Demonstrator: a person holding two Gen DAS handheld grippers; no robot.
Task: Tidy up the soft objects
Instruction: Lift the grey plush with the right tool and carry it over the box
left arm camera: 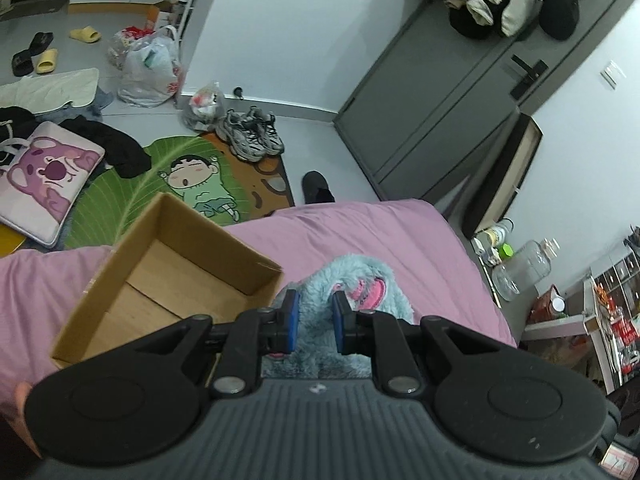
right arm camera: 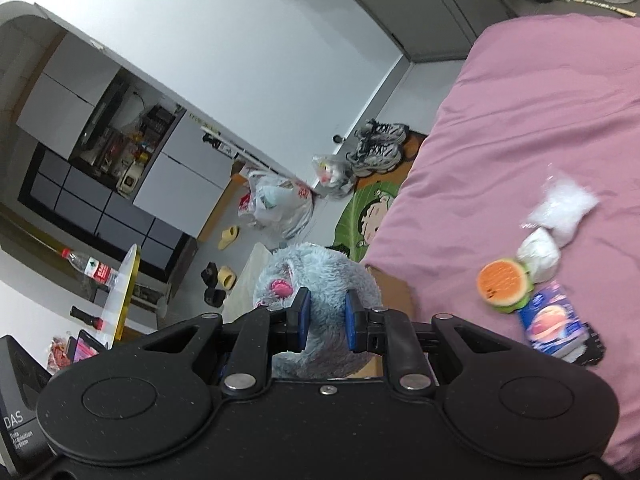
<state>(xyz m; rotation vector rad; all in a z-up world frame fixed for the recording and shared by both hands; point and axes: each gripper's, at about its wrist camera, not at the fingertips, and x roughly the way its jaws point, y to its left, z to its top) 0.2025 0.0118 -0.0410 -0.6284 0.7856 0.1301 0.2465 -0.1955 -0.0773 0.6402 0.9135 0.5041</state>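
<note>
A fluffy light-blue plush toy (left arm camera: 352, 280) with pink patches is held over the pink bed (left arm camera: 360, 232). My left gripper (left arm camera: 314, 322) is shut on its fur, right beside an open, empty cardboard box (left arm camera: 172, 280) on the bed. My right gripper (right arm camera: 326, 320) is also shut on the plush toy (right arm camera: 320, 272), lifted above the box edge (right arm camera: 392, 284). On the bed to the right lie an orange-and-green burger plush (right arm camera: 504, 282), a white soft bundle (right arm camera: 540, 256), a white bag (right arm camera: 564, 206) and a blue packet (right arm camera: 550, 318).
On the floor lie a green cartoon rug (left arm camera: 192, 176), a purple bear cushion (left arm camera: 44, 176), black clothes (left arm camera: 116, 148), sneakers (left arm camera: 252, 136), plastic bags (left arm camera: 148, 68) and slippers (left arm camera: 44, 56). A grey door (left arm camera: 440, 100) stands behind the bed.
</note>
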